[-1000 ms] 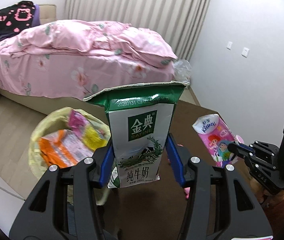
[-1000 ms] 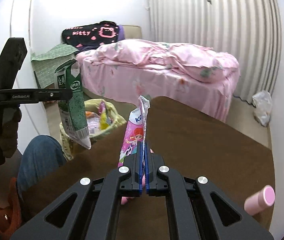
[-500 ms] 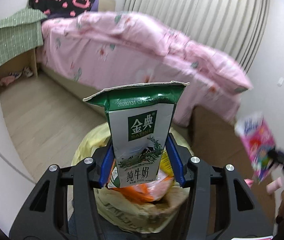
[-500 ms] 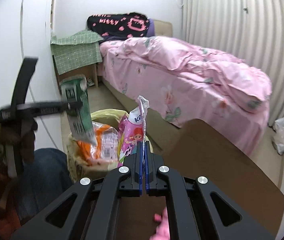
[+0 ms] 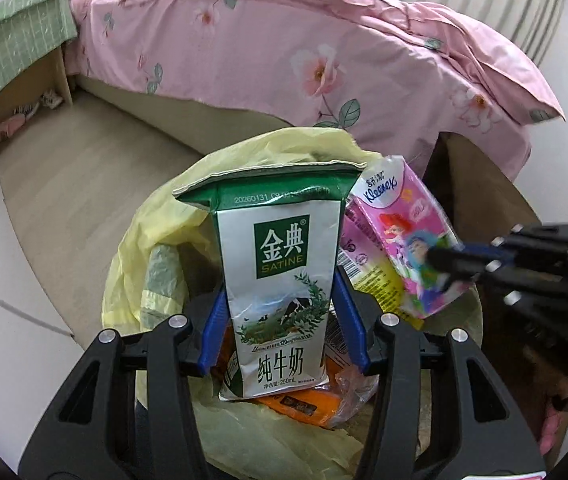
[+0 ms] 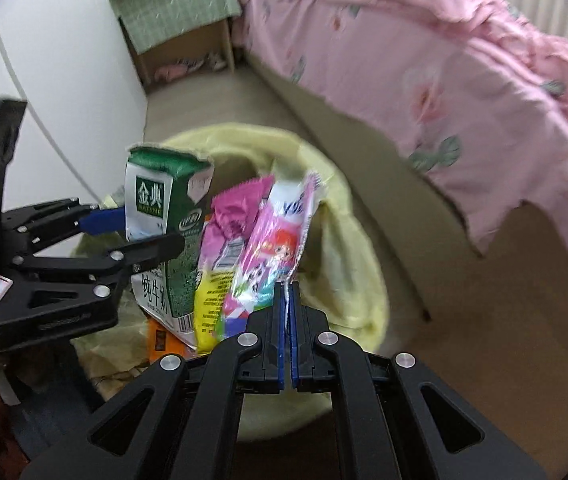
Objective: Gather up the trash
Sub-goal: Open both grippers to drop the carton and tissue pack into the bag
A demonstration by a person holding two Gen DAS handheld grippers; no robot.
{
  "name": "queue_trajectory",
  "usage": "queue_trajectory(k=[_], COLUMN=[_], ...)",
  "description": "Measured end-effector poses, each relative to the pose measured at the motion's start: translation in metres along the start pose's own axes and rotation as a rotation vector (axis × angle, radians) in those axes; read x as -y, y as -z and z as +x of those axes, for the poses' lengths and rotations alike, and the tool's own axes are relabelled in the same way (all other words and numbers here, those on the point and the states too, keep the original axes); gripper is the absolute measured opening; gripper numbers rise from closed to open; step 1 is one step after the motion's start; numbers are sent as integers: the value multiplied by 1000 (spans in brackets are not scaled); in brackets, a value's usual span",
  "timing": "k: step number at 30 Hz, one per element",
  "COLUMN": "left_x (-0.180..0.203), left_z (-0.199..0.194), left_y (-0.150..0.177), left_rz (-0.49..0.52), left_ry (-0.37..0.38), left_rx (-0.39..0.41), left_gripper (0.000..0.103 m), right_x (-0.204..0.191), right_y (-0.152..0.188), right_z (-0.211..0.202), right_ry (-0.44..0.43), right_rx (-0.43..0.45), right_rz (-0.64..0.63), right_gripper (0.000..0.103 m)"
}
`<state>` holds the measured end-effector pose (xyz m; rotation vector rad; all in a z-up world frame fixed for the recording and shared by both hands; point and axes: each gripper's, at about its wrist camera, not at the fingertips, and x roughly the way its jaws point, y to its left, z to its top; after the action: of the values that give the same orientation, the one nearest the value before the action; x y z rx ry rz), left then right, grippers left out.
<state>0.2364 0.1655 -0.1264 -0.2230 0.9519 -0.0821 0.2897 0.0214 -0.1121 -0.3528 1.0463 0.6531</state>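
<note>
My left gripper (image 5: 282, 312) is shut on a green and white milk carton (image 5: 278, 276) and holds it upright over the open yellow trash bag (image 5: 156, 240). My right gripper (image 6: 287, 292) is shut on a pink Kleenex tissue pack (image 6: 272, 248) and holds it over the same bag (image 6: 347, 248). The carton (image 6: 160, 216) and the left gripper (image 6: 132, 232) also show in the right wrist view, to the left of the pack. The pack (image 5: 407, 240) shows at the carton's right in the left wrist view, pinched by the right gripper (image 5: 447, 260).
The bag holds an orange wrapper (image 5: 303, 404) and a pink and yellow wrapper (image 6: 220, 248). A bed with a pink floral quilt (image 5: 323, 40) stands behind. A brown table (image 6: 503, 300) lies to the right. A cabinet with a green cloth (image 5: 8, 48) stands far left.
Both grippers have moved left from the table and down, the carton and the tissue pack now held close over the trash bag. Both stay shut on their items.
</note>
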Motion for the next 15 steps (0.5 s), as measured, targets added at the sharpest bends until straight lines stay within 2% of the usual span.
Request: queue_trajectory(k=[5, 10, 15], left_x=[-3, -4, -14], left_z=[1, -1, -2], left_y=[-2, -1, -1], left_rz=[-19, -25, -69], left_ry=[11, 37, 73], left_rx=[-7, 1, -5], left_gripper=[47, 47, 47], right_x=[-6, -5, -7], right_y=[5, 13, 20], right_z=[14, 7, -2], right_ry=[-28, -84, -81], right_rx=[-43, -40, -21], right_rz=[-30, 4, -5], right_gripper=[4, 4, 4])
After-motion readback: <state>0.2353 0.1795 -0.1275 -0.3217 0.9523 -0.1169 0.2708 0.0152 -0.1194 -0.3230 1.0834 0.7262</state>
